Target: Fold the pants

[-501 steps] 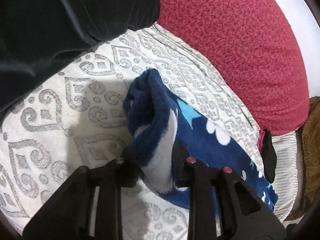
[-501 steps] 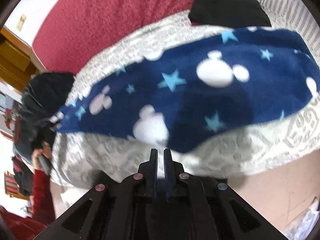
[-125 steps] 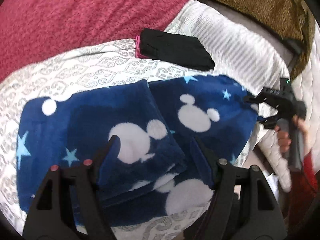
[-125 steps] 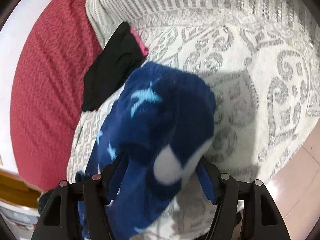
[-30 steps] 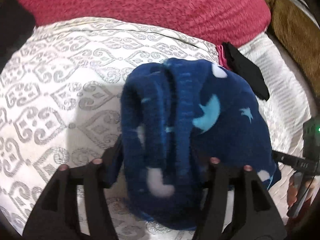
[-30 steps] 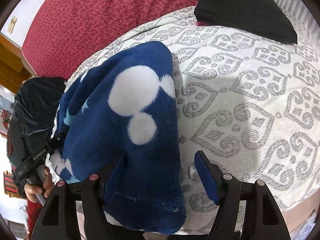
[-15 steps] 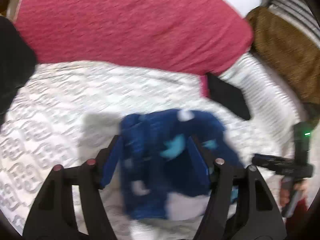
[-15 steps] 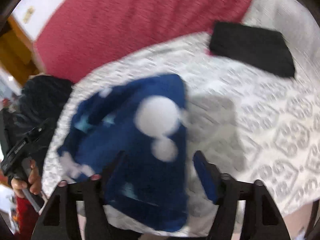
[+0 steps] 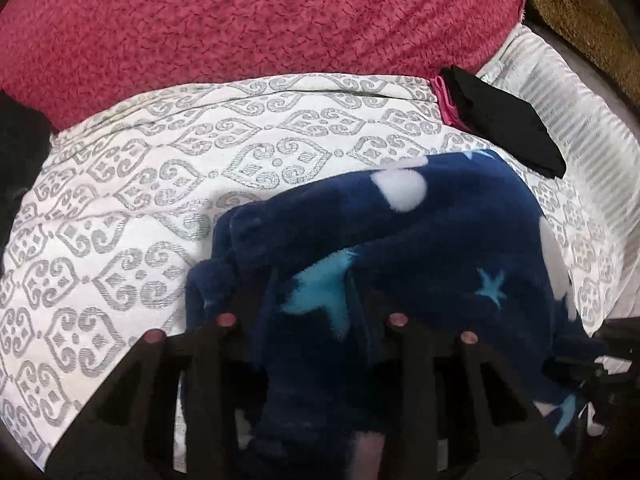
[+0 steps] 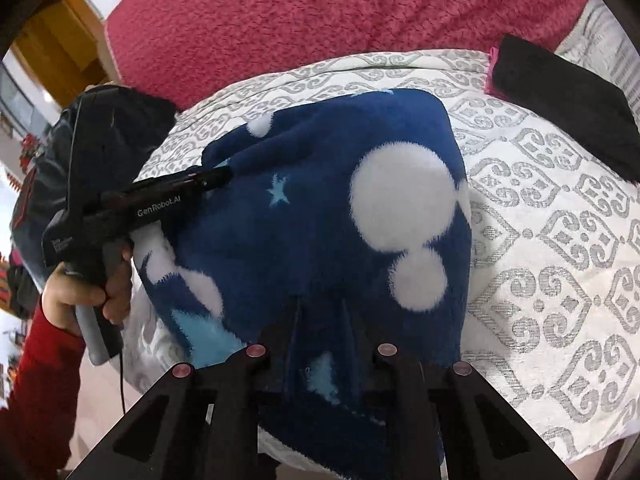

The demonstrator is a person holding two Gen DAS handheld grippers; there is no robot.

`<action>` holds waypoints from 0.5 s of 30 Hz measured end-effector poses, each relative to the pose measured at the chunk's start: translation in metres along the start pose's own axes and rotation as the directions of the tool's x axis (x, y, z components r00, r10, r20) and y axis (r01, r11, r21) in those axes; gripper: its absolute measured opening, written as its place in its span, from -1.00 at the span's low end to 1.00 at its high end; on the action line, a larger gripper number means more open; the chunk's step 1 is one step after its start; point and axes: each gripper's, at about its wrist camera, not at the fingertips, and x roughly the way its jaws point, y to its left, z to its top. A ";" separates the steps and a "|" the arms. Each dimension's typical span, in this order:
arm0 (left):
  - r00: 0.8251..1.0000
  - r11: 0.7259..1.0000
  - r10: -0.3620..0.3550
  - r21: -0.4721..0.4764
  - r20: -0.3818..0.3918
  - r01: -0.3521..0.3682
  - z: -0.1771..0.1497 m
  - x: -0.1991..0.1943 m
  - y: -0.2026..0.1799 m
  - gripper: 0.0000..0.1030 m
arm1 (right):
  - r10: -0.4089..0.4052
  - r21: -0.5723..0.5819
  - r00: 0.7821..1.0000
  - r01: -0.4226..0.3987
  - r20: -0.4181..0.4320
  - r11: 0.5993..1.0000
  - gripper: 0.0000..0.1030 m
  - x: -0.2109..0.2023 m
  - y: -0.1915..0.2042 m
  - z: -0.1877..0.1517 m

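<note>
The navy fleece pants (image 9: pixel 440 240) (image 10: pixel 320 240), printed with white mouse heads and pale blue stars, lie folded into a thick bundle on the white and grey patterned bedcover (image 9: pixel 120 240). My left gripper (image 9: pixel 312 292) is at the bundle's left end. Its jaws are closing and pinch a fold of the fleece. My right gripper (image 10: pixel 322 320) is at the near right end, jaws closing, with a ridge of fleece squeezed between the fingers. In the right wrist view a hand in a red sleeve holds the left gripper (image 10: pixel 216 178), its tip in the fabric.
A red blanket (image 9: pixel 260 20) fills the back. A folded black garment with a pink edge (image 9: pixel 508 124) (image 10: pixel 568 96) lies right of the pants. A brown blanket (image 9: pixel 580 12) is far right. Dark clothing (image 10: pixel 112 128) sits at the bed's left edge, with floor (image 10: pixel 104 392) below.
Both grippers have come down onto the bundle. Their jaws, wide apart and standing around the pants before, have narrowed onto folds of the fleece.
</note>
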 end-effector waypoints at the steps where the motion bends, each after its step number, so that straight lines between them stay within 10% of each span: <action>1: 1.000 1.000 0.009 0.014 0.003 -0.009 -0.002 -0.003 -0.004 -0.25 | 0.006 -0.002 1.000 -0.006 -0.003 1.000 -0.61 -0.001 0.000 0.001; 6: 1.000 1.000 -0.003 0.002 0.020 0.003 -0.010 -0.036 -0.003 0.26 | 0.013 0.019 0.999 -0.012 -0.034 1.000 -0.58 -0.012 -0.006 0.011; 15: 0.997 0.998 0.010 -0.059 -0.071 -0.014 -0.039 -0.021 0.018 0.55 | -0.114 -0.023 0.986 0.117 0.120 0.993 -0.56 -0.031 0.005 0.016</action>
